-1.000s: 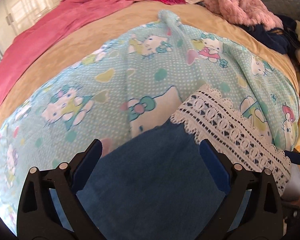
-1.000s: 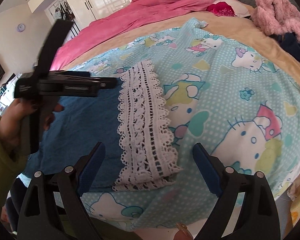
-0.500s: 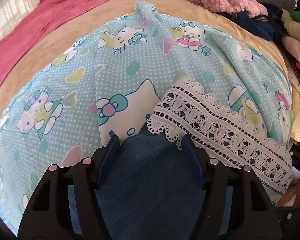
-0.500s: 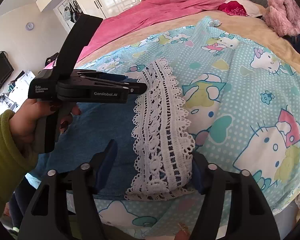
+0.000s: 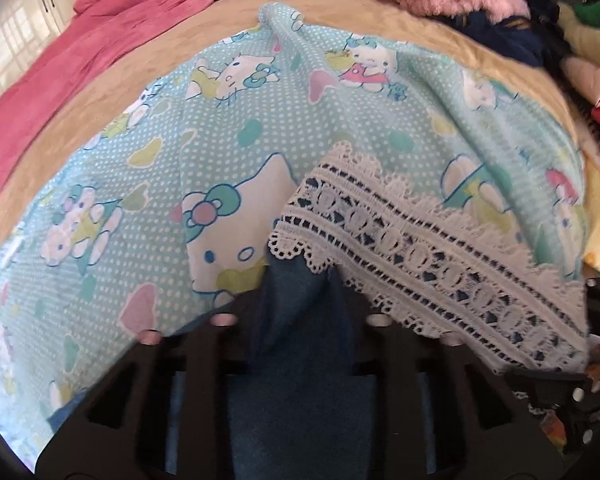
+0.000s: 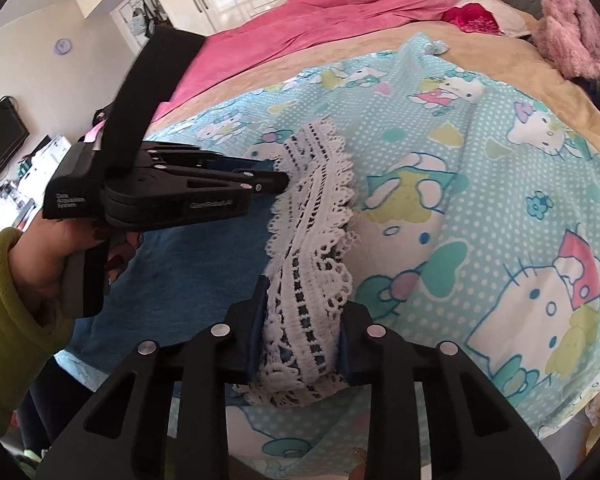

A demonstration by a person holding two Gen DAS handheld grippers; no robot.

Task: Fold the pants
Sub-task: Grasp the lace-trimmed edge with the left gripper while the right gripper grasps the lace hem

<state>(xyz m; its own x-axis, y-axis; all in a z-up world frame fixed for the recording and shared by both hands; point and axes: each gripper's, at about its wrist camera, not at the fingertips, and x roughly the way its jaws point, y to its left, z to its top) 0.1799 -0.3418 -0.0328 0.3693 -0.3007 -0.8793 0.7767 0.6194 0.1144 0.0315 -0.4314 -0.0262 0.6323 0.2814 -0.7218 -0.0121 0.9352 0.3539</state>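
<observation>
Pants (image 6: 188, 264) pinched; only right view shows sleeve (image 6: 4, 312).

A bed (image 6: 520, 80) carries everything, its top covered by a tan sheet (image 5: 340, 12); over the near part lies a turquoise dotted blanket (image 6: 480, 208) printed with cartoon cats, rumpled into long creases; on that blanket lie the blue pants (image 6: 204, 264) with a white lace hem (image 6: 312, 208); a pink quilt (image 6: 340, 4) is bunched along the far left side; a fluffy pink garment (image 6: 576, 28) and dark clothes (image 5: 512, 36) sit heaped at the far right.
</observation>
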